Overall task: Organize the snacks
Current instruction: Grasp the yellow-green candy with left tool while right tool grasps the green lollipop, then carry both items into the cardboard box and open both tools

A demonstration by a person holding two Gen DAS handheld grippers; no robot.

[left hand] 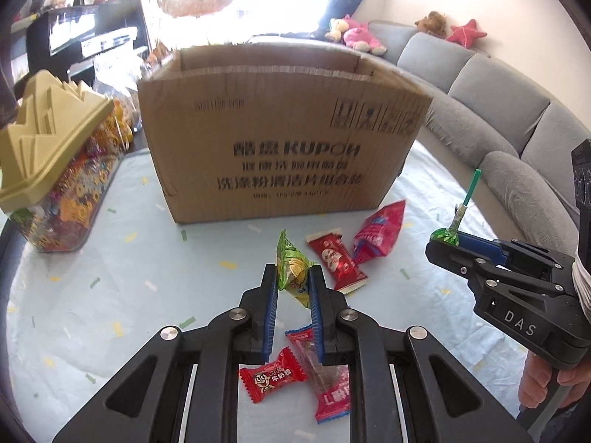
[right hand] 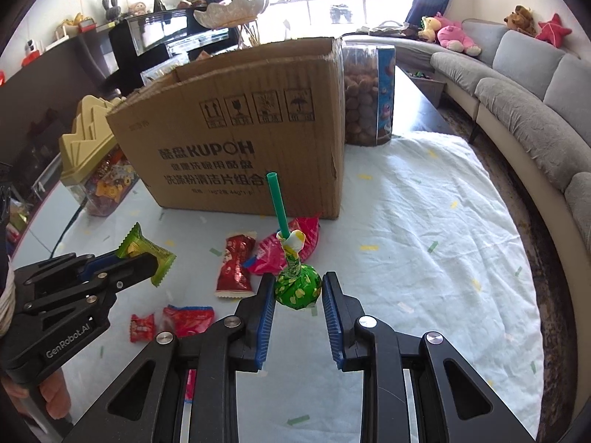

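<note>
My left gripper (left hand: 293, 277) is clamped tight on a green packet (left hand: 293, 271), pads pinching its middle so both crimped ends stick out free. My right gripper (right hand: 298, 291) has its jaws closed around the head of a green lollipop (right hand: 297, 286), stick pointing up and away from me toward the box (right hand: 236, 129); the left pad clearly presses the wrapper, and the right one looks to be just touching it. Both pieces are off the cloth (right hand: 424, 221), in front of the box and lower than its open rim.

The step, as I judge it, is carrying both over that rim and dropping them in. To do it well I'd lift both hands clear above the near wall before going forward — the lollipop stick leads and would catch the cardboard first. I'd keep my two grippers apart (they sit close side by side, and the box mouth is not very wide), and let go only once each piece is well over the opening, not at the edge.

Left on the cloth: a red bar (left hand: 336, 264), a pink pouch (left hand: 376, 232), a small red candy (left hand: 271, 374) and another red packet (left hand: 325, 376) — those come after. The candy jar (left hand: 55, 170) beside the box I'd steer clear of.
</note>
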